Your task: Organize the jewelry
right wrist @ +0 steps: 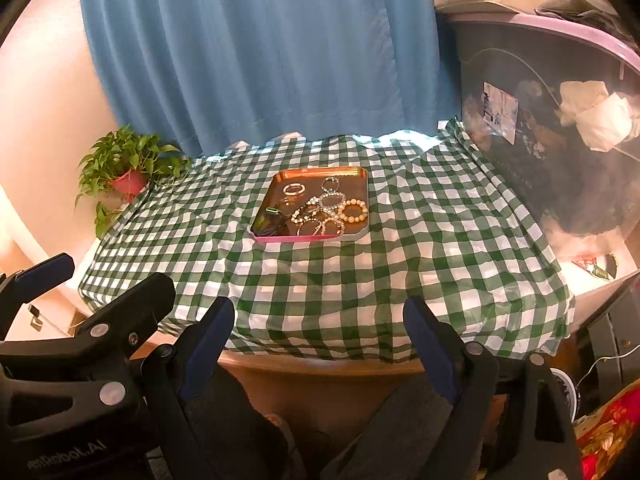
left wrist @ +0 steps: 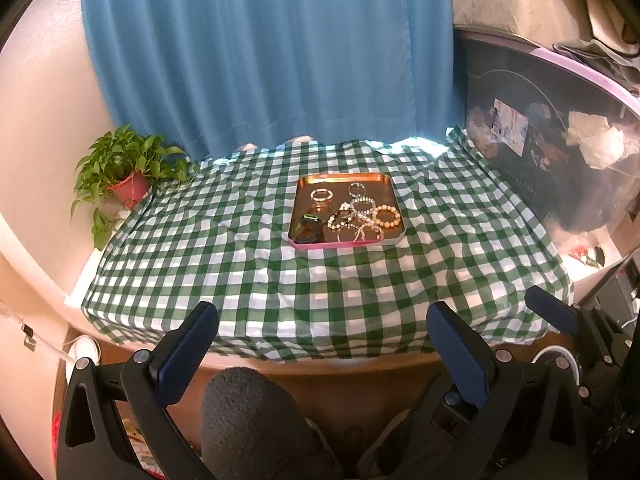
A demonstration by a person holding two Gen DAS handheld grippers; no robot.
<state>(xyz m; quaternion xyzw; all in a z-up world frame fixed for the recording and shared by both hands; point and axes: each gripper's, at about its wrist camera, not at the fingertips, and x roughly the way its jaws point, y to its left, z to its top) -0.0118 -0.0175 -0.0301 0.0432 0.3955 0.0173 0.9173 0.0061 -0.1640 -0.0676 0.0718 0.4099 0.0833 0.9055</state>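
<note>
A copper tray with a pink rim [left wrist: 344,243] [right wrist: 320,170] lies on the green checked cloth, past the middle of the table. In it are a cream beaded bracelet [left wrist: 387,216] [right wrist: 354,211], a small bangle [left wrist: 322,195] [right wrist: 295,189], a dark watch-like piece [left wrist: 308,228] [right wrist: 270,220] and a tangle of sparkly chains [left wrist: 356,216] [right wrist: 324,212]. My left gripper [left wrist: 322,320] and right gripper [right wrist: 320,312] both hang open and empty before the table's near edge, well short of the tray. The left gripper [right wrist: 112,276] also shows beside the right one.
A potted green plant [left wrist: 128,168] [right wrist: 128,172] stands at the table's far left corner. A blue curtain [left wrist: 260,60] hangs behind. A large clear storage bin with a pink lid [left wrist: 560,140] [right wrist: 540,140] borders the right side. The cloth [left wrist: 240,260] drapes over the near edge.
</note>
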